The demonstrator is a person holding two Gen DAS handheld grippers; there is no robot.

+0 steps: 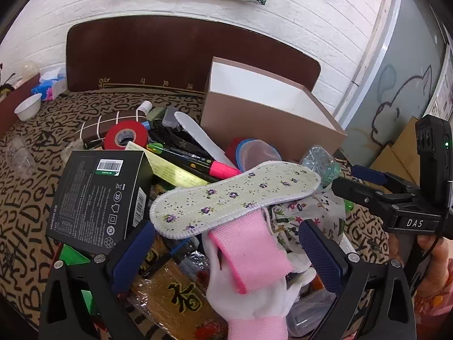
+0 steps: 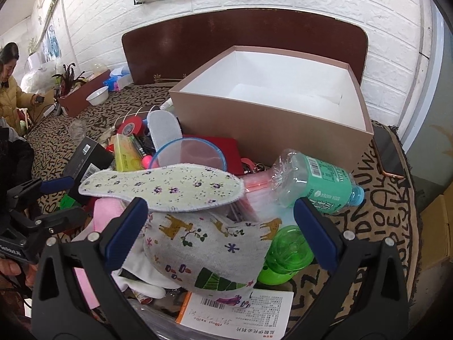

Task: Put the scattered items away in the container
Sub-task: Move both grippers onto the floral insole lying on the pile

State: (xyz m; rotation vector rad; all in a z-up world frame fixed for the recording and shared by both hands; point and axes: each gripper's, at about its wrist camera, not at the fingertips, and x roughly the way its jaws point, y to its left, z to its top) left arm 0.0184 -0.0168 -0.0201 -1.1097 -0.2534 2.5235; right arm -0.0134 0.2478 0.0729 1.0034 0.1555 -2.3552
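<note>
Two hand-held grippers hover over a heap of household clutter on a letter-patterned cloth, with the container, a tan box (image 2: 271, 119) with a white inside, standing open and apparently empty in the upper right of both views.

The left gripper (image 1: 226, 243) has its blue-padded fingers spread wide and holds nothing. Between and just beyond them lies a pink-cuffed white glove (image 1: 249, 257), and across the glove's far end rests a floral insole (image 1: 235, 195), its long axis running from lower left to upper right of the frame, crosswise to the fingers.

The right gripper (image 2: 220, 232) is likewise wide apart and empty. Directly between its fingers sits a cloth pouch printed with giraffes (image 2: 206, 249); the same insole (image 2: 161, 187) lies just past the fingertips, stretched left to right. A green-labelled plastic bottle (image 2: 314, 181) lies on its side toward the right, and a green plastic cup (image 2: 286, 255) sits by the right finger.

Either gripper appears close enough to the insole; it would likely be pinched across its narrow width, then carried up and right to the box.
</note>
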